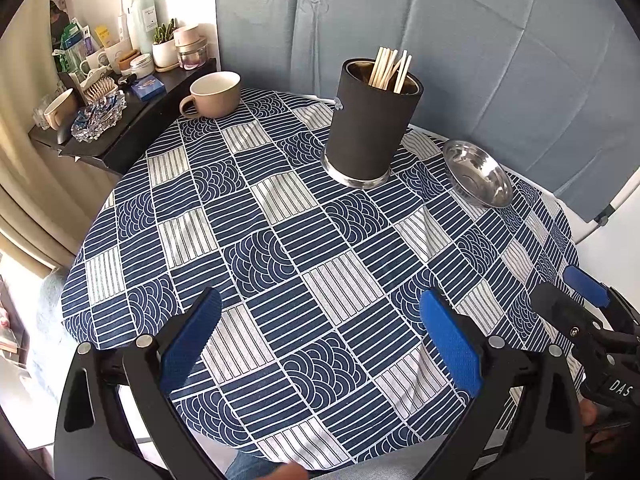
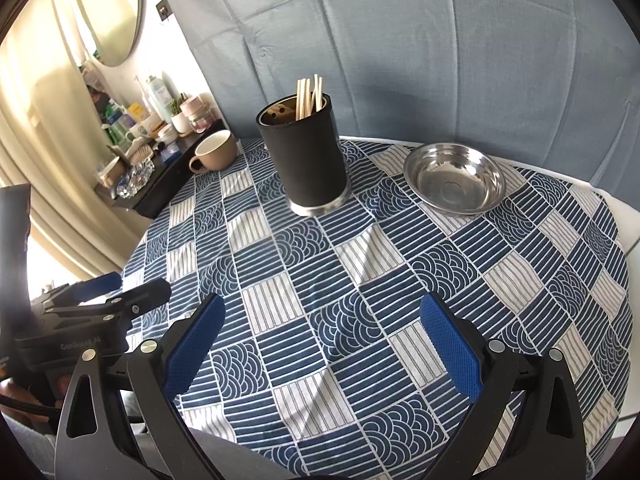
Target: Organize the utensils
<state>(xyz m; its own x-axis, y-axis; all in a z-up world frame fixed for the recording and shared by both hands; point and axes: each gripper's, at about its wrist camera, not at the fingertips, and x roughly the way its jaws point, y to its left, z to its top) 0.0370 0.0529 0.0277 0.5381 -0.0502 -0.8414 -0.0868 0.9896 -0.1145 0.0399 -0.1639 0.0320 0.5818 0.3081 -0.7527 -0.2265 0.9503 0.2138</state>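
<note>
Both the left hand-held gripper (image 1: 320,340) and right hand-held gripper (image 2: 322,344) hover spread wide, chopsticks (image 1: 390,69) upright in the holder (image 1: 370,124).

A round table wears a blue-and-white patchwork tablecloth (image 2: 360,280). A beige mug (image 1: 214,94) stands at its 10 o'clock edge, handle turned outward. Beyond that edge, a dark shelf (image 1: 120,136) carries a clear glass ashtray (image 1: 98,118), a wooden hairbrush (image 1: 100,88), a small potted cactus (image 1: 165,46), jars and bottles. A creased blue-grey backdrop (image 2: 400,48) hangs behind; an oval mirror (image 2: 110,12) hangs at 11 o'clock.
</note>
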